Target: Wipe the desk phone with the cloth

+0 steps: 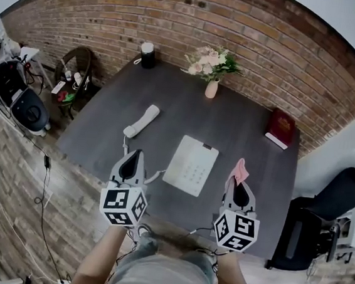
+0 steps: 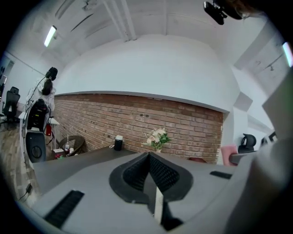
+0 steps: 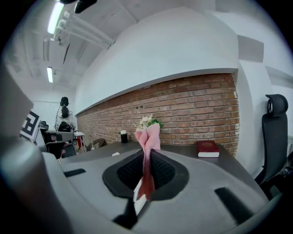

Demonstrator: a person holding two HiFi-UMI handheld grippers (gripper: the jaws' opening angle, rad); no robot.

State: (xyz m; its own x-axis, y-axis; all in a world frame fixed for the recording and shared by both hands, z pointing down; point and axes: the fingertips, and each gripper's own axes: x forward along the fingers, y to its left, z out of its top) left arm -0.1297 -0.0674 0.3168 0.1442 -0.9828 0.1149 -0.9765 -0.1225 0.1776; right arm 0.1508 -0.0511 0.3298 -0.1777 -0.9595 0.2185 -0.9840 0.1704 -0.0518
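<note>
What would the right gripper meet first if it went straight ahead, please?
Probably the flowers: they stand directly behind the cloth held by the right gripper, across bare desk, though depth is unclear.

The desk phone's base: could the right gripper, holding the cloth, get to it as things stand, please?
Probably yes: the right gripper, shut on the pink cloth, hangs just right of the phone base, with only bare desk between.

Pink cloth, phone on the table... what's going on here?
A person stands at a dark table with a gripper in each hand. The right gripper is shut on a pink cloth. The left gripper is shut and empty. The phone lies between them, with its handset off and lying on the table behind the left gripper. The cloth is not on the phone, so wiping has not started yet.
</note>
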